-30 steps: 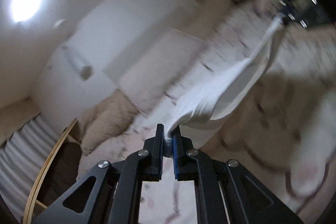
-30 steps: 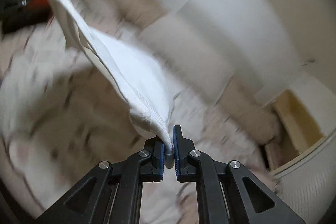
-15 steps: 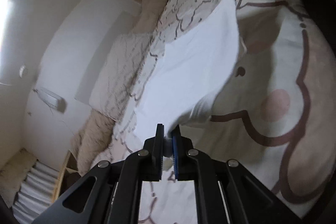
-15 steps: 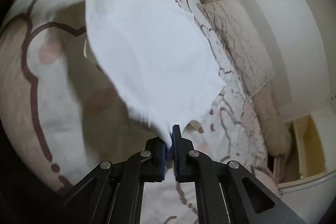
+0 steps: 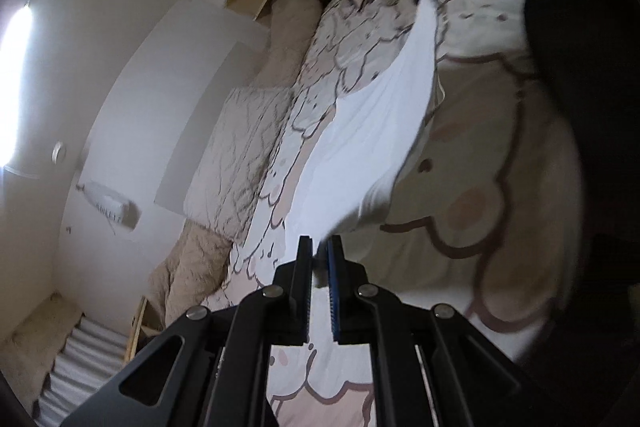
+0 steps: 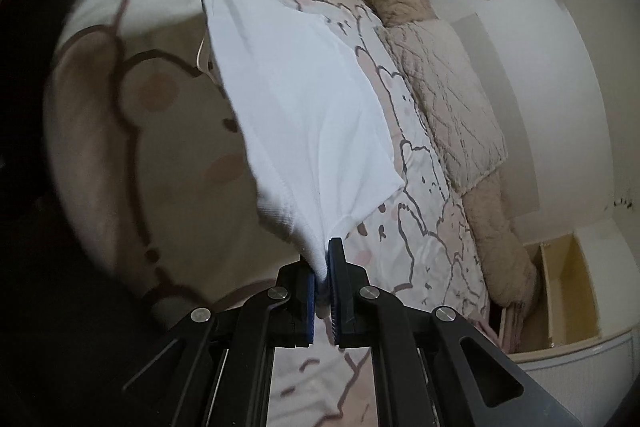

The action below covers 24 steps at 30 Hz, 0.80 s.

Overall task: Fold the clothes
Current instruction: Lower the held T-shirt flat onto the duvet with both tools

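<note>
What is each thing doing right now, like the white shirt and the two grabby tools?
White garment: held up, stretched between both tools above the bed.
Left tool: shut on one corner.
Right tool: shut on another corner.
Bedspread: spread on the bed.
Pillow: lying flat by the wall.

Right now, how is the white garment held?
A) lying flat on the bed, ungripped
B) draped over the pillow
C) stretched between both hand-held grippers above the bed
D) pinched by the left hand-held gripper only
C: the white garment is pinched in the right hand-held gripper and the left hand-held gripper, spanning between them above the patterned bedspread.
</note>
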### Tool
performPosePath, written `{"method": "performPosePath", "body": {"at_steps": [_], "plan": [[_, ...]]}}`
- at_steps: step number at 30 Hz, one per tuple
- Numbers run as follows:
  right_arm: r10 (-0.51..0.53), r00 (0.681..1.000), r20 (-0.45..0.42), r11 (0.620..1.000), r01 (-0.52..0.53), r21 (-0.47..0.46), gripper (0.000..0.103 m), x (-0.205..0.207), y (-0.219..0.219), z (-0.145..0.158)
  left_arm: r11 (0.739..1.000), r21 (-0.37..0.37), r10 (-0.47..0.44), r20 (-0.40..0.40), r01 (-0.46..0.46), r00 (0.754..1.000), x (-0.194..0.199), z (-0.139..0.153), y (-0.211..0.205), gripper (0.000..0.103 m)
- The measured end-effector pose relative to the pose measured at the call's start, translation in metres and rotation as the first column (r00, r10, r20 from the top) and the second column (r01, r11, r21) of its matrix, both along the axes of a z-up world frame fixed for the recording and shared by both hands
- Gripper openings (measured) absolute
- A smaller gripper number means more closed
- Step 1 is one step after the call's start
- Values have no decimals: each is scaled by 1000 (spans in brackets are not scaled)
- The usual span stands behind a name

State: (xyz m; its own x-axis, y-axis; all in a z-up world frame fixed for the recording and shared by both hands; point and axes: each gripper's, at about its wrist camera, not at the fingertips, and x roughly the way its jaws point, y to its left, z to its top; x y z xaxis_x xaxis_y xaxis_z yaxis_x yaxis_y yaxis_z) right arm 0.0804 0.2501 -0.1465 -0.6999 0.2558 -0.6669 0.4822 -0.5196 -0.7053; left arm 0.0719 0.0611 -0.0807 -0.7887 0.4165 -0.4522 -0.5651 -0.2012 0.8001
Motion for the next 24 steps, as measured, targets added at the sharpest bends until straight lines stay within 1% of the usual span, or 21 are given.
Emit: {"method": "performPosePath", "body": {"at_steps": [2,4,7,8,10,11,13,14,15,16,17,19,20,21,24], "plan": [[24,1000,-16,1000,-23,3,6,14,-3,13,1000,15,-5,-1,5,1000,13,17,-4,8],[42,999,-20,999,-42,2,6,29,-8,28,999,21,26,20,-26,999,19,32,-5,8],[56,998,-17,998,-56,2,6,44,-13,45,997,37,69,116,-74,991,21,44,-7,8],[56,998,-15,998,-56,-5,6,45,-13,47,996,31,81,138,-86,987,19,41,-7,8],[39,999,-7,999,-39,-16,6,44,-12,42,995,21,94,143,-98,985,15,26,-6,8],[25,1000,0,1000,-25,-16,6,40,-10,35,995,11,96,141,-99,985,12,17,-5,8],[-3,1000,26,1000,3,-18,6,32,-5,17,998,-40,61,86,-57,994,10,-3,-2,8],[-15,999,40,1000,15,-21,6,27,-3,8,997,-67,41,59,-37,997,9,-14,0,10],[-22,998,52,999,24,-27,6,24,-2,2,995,-101,6,54,0,999,10,-23,0,16],[-32,998,60,999,34,-35,6,22,-1,-2,990,-135,-29,50,35,998,11,-32,1,34],[-43,997,66,998,46,-43,6,19,0,-6,983,-168,-64,49,71,997,12,-42,2,48],[-85,994,63,993,90,-81,6,11,6,-6,967,-196,-151,79,164,985,18,-55,4,50],[-123,991,61,985,129,-113,6,5,11,-4,950,-221,-202,100,220,974,23,-64,7,50],[-159,985,63,976,166,-142,6,-2,16,-3,938,-236,-232,114,253,966,26,-69,8,50],[-261,962,76,936,271,-223,6,-22,34,1,878,-307,-330,167,367,929,40,-92,11,50]]}}
